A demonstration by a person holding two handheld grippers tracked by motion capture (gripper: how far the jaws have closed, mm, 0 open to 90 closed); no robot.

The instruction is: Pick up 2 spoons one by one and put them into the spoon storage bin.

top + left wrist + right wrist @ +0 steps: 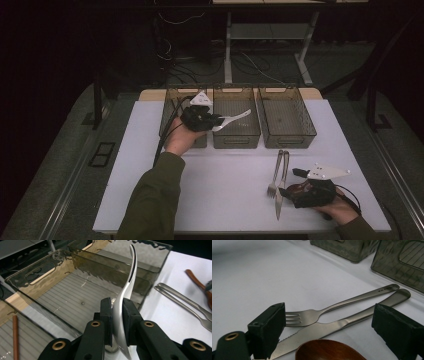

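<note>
Your left gripper point(216, 121) has its jaws clamped on the bowl of a white spoon point(126, 296), handle pointing out over the middle bin point(236, 118), which reads as a carry toward a drop there rather than a pick. Gripping it on edge keeps the handle free to tip downward. Your right gripper point(286, 191) rests low on the worktop point(220, 185) with its jaws apart, straddling the tines of the fork point(329, 310) and the blade of the knife point(337, 326), which lie side by side and touching; a brown wooden spoon bowl point(327, 350) sits just below the jaws. Of the three smoky bins, the middle one looks bare on its ribbed floor, the right bin point(286, 117) also looks empty, and the left bin point(172, 107) holds a thin brown stick-like piece point(15, 337).
</note>
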